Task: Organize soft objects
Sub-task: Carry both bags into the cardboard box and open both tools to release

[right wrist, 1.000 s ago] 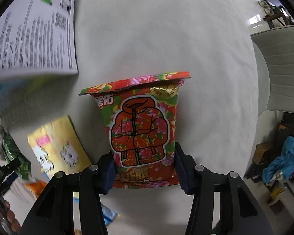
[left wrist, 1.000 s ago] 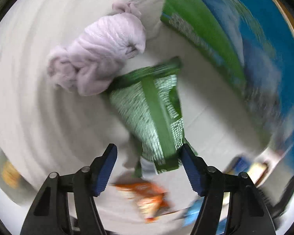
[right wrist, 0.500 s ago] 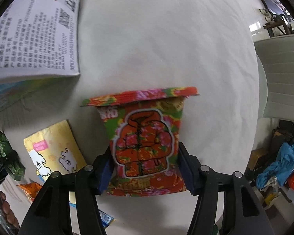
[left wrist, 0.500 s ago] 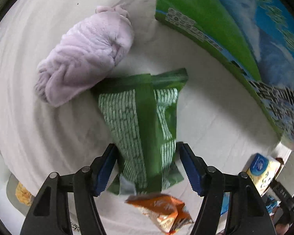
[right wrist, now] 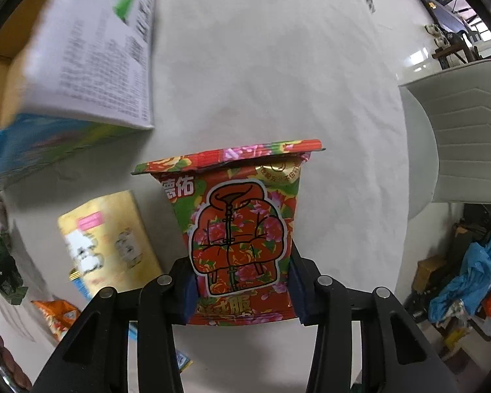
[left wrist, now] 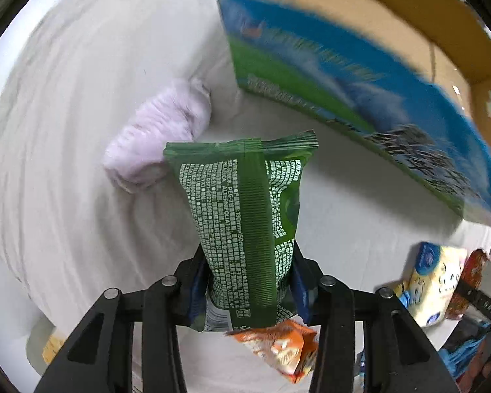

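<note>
My left gripper (left wrist: pixel 245 281) is shut on a green packet (left wrist: pixel 245 213) with white print and holds it up above the white cloth. A lilac plush towel roll (left wrist: pixel 160 137) lies beyond it. My right gripper (right wrist: pixel 242 288) is shut on a red floral packet (right wrist: pixel 239 229) with a jacket drawing, lifted off the cloth. An open cardboard box (left wrist: pixel 360 75) with blue and green sides stands at upper right of the left wrist view; its printed side shows at upper left of the right wrist view (right wrist: pixel 91 65).
An orange snack packet (left wrist: pixel 278 350) lies under my left gripper. A yellow tissue pack (right wrist: pixel 111 242) lies left of the red packet, also seen in the left wrist view (left wrist: pixel 432 288). A white chair (right wrist: pixel 458 131) stands past the table's right edge.
My left gripper has closed on the green packet and lifted it; the box interior has come into view. My right gripper stays shut on the red packet and has risen slightly.
</note>
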`<action>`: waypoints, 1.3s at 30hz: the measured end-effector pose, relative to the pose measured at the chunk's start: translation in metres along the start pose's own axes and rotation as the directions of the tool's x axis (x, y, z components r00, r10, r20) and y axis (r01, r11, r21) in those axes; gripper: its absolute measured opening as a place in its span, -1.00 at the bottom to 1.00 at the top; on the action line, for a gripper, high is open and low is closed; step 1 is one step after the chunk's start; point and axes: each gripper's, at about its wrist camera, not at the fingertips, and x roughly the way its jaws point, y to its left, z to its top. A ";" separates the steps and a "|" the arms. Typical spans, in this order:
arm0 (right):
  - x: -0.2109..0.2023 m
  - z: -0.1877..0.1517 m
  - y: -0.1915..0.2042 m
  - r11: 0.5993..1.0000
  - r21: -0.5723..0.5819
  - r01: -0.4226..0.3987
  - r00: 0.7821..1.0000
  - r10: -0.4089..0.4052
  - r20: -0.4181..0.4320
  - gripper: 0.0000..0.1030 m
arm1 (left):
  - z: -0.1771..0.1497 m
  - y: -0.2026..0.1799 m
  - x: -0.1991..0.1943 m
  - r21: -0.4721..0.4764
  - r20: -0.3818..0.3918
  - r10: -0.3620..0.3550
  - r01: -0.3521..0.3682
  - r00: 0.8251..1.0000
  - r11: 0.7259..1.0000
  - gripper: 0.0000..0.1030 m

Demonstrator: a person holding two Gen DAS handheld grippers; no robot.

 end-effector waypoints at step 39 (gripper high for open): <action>-0.161 0.123 0.138 0.974 -0.171 -0.146 0.949 0.187 0.253 -0.11 | 0.177 -0.113 -0.138 0.375 0.088 -0.246 0.197 0.965 0.906 -0.24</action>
